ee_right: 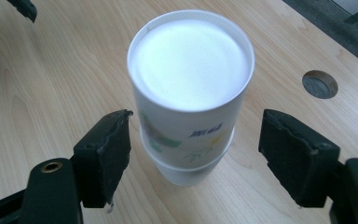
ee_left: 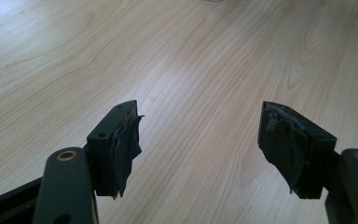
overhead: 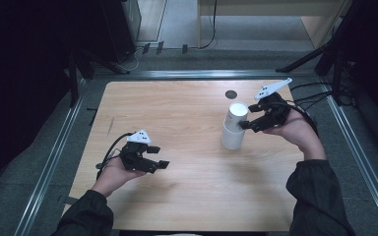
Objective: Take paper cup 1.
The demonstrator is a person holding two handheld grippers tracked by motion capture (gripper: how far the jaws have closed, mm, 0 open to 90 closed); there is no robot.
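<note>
While my left tool [overhead: 161,164] hovers low over the bare wooden surface [overhead: 187,187] with its jaws apart on nothing, the stacked white cups [overhead: 235,127] stand upside down right of centre. My right tool [overhead: 246,124] sits beside them, jaws spread either side without touching.

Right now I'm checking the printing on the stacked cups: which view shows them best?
The right gripper view: the stacked paper cups stand close, upside down, print visible. The high view shows them small; the left gripper view catches a sliver at its top edge.
</note>
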